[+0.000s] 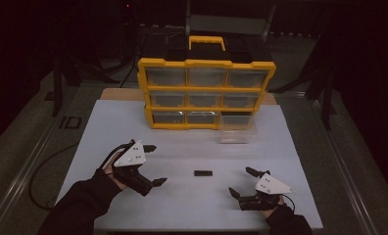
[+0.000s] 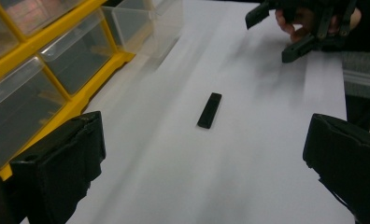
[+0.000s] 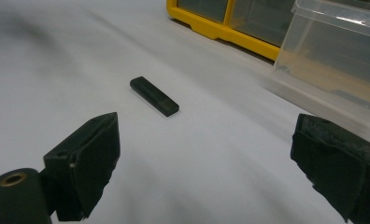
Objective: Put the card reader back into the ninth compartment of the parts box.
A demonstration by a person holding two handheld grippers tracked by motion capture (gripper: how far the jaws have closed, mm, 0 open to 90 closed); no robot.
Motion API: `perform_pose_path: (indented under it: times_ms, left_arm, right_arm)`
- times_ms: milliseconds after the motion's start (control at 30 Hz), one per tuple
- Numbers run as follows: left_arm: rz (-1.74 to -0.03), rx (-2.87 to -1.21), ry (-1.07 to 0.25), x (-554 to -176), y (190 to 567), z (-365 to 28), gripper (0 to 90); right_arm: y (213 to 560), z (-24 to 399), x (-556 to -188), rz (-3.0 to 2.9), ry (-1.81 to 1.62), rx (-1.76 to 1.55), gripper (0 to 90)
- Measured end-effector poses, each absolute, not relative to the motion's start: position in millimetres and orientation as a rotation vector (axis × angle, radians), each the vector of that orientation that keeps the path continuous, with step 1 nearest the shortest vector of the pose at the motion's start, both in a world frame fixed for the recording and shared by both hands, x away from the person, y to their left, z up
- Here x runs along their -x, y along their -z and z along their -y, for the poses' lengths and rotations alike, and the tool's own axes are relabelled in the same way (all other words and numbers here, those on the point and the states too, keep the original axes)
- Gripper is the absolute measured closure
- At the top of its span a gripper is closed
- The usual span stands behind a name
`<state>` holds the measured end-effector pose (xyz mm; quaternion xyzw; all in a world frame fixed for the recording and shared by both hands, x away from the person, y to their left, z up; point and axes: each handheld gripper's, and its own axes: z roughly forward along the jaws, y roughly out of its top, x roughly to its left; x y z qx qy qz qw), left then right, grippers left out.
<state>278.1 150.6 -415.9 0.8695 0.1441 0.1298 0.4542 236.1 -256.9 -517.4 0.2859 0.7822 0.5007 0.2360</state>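
A: High view? 
B: Small black bar point(image 1: 203, 173) lies at lower centre on the white table point(image 1: 133, 117), between left gripper point(image 1: 154, 164) and right gripper point(image 1: 242, 181), both wide open, empty.

A: Gripper views? 
B: Bar point(image 2: 209, 110) mid-frame in the left one, bar point(image 3: 154, 96) upper-centre in the right; 2 jaws spread, holding nothing

Straight out past my grippers there's a yellow parts organizer point(image 1: 206, 93) with clear drawers, black handle up top. One clear drawer point(image 1: 237, 128) sits pulled out on the white tabletop point(image 1: 133, 122), just beside it.
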Motion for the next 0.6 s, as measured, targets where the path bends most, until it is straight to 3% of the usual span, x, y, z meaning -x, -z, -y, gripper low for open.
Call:
perform_pose_path:
  times_ms: [600]
  left_arm:
    - [-0.252,-2.286,-0.263,-295,414,-113,0.3]
  right_arm:
    - [517,256,-236,-2.151,-1.379,-0.794,8.5]
